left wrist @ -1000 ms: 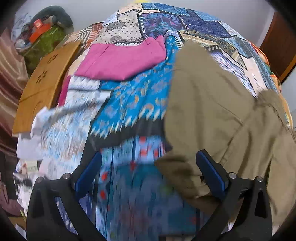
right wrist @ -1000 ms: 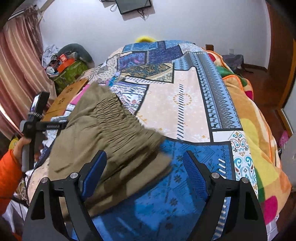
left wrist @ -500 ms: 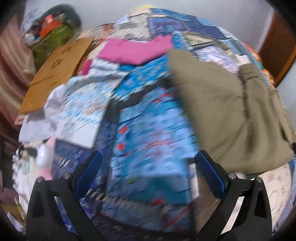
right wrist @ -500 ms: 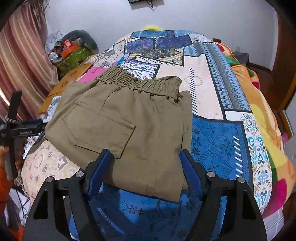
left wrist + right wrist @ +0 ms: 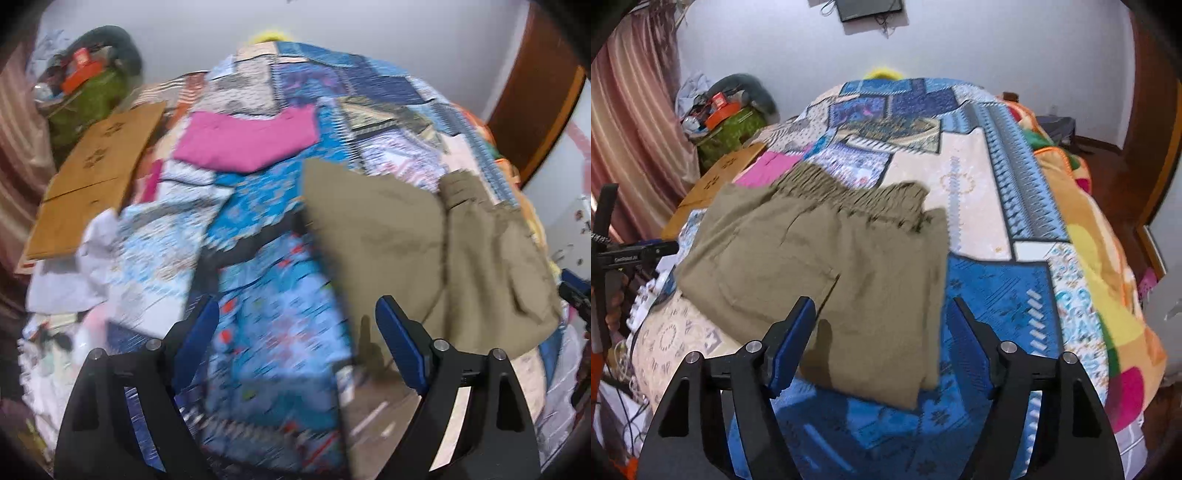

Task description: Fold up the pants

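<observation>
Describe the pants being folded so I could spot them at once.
Start at the big patchwork bedspread covering the bed. On its near end lie the pants, folded into a flat block. They are plain olive with a gathered elastic waistband, unlike the pink cloth beyond them.

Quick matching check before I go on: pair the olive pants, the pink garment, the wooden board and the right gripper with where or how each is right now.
Things:
1. olive pants
2. pink garment
3. wooden board
4. right gripper

Places or states:
A. at the bed's left edge, beside the green bag
B. folded, lying flat on the patchwork bedspread
C. open, holding nothing, above the near edge of the pants
D. further up the bed, beyond the pants

Pairs: 1-B, 2-D, 3-A, 4-C
</observation>
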Action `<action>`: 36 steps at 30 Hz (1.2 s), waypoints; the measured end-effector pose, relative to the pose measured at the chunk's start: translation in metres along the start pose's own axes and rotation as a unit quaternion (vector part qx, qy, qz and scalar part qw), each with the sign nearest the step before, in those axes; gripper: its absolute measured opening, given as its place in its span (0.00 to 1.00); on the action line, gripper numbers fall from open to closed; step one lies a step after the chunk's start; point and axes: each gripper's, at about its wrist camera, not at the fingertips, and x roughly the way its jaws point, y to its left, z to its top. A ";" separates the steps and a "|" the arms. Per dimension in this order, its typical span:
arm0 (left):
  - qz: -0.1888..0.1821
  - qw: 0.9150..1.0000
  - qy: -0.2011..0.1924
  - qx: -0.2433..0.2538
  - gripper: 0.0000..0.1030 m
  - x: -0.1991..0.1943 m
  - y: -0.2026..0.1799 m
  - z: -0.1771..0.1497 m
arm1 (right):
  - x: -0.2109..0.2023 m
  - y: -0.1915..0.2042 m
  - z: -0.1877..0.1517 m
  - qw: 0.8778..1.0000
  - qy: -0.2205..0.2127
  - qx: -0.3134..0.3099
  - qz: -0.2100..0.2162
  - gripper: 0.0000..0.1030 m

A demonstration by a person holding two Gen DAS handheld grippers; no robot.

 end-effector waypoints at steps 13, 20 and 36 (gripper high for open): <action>-0.074 0.996 0.049 -0.022 0.79 0.062 -0.017 0.023 | 0.048 -0.038 0.012 0.995 0.052 0.075 0.050 0.72; -0.085 0.995 0.043 -0.027 0.77 0.072 -0.019 0.033 | 0.072 -0.056 0.015 0.984 0.059 0.123 0.115 0.72; -0.039 0.999 0.012 0.012 0.06 0.062 -0.040 0.053 | 0.066 -0.043 0.033 0.991 0.032 0.090 0.096 0.11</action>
